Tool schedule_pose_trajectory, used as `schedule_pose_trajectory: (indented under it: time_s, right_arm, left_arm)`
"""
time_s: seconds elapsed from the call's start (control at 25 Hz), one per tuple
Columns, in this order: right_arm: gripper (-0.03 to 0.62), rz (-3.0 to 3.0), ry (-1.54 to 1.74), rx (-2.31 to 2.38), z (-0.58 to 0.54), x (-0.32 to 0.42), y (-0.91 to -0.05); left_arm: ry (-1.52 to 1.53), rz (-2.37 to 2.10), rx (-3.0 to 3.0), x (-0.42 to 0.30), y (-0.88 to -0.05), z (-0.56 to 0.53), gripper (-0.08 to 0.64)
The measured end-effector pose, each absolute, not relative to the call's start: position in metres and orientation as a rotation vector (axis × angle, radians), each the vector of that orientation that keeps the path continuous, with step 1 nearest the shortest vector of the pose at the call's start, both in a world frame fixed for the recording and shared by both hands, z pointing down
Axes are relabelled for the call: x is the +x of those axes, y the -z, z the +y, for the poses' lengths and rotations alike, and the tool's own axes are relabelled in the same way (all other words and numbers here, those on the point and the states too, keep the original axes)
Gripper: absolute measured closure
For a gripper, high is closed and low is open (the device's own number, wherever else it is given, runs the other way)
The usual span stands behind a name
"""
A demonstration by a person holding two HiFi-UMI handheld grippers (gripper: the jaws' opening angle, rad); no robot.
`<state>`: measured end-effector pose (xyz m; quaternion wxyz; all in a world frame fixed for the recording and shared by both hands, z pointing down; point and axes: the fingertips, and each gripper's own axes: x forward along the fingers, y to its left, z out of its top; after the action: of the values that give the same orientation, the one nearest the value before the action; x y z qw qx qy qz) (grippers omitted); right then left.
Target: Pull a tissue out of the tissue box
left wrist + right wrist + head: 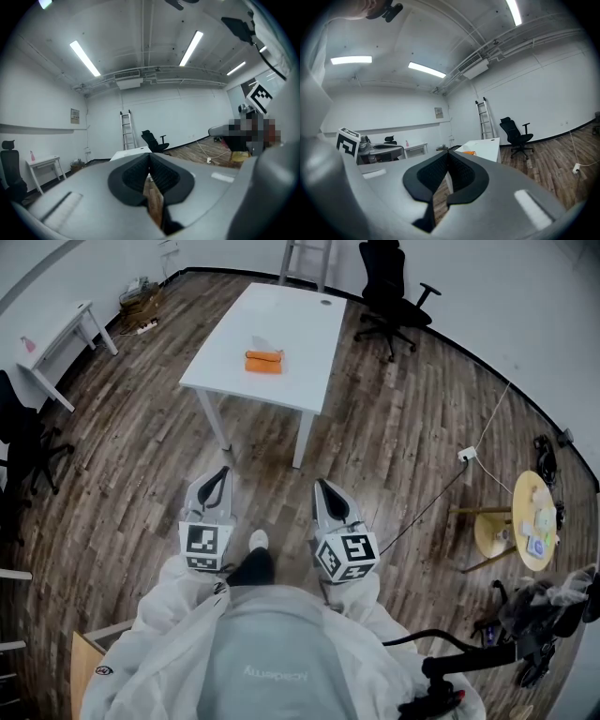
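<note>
Straight ahead, well apart from both tools, the box (263, 362) sits on the white table (300, 334), with bare floor (375, 456) between the table and the person. Its long side runs across the head view, left to right, and its top faces up, so a pull would probably go upward. A white tissue (261, 341) pokes out of the top; how much is left inside cannot be seen. The left gripper (217, 476) and right gripper (323, 489) are held low, side by side, pointing toward the table. The box lies almost on the line midway between them, so neither is clearly nearer. Both have their jaws pressed together on nothing. I judge that the whole approach is yet to be made before any grasp.
</note>
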<state>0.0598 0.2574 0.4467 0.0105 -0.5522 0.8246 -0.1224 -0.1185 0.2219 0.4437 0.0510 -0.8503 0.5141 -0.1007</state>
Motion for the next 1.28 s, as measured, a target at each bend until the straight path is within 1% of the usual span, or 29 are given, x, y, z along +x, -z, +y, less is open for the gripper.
schedule_pose_trajectory:
  time_s: [0.68,1.28]
  right_arm:
    - [0.591,2.616,0.432,-1.711,0.171,0.033,-0.454]
    - [0.591,2.624,0.385,-1.755,0.091,0.008,-0.445]
  left_arm:
    - [0.33,1.587,-2.604,-0.141,-0.45,0.135,0.56]
    - [0.274,1.565,-2.625,-0.164,-0.447,0.049,0.56]
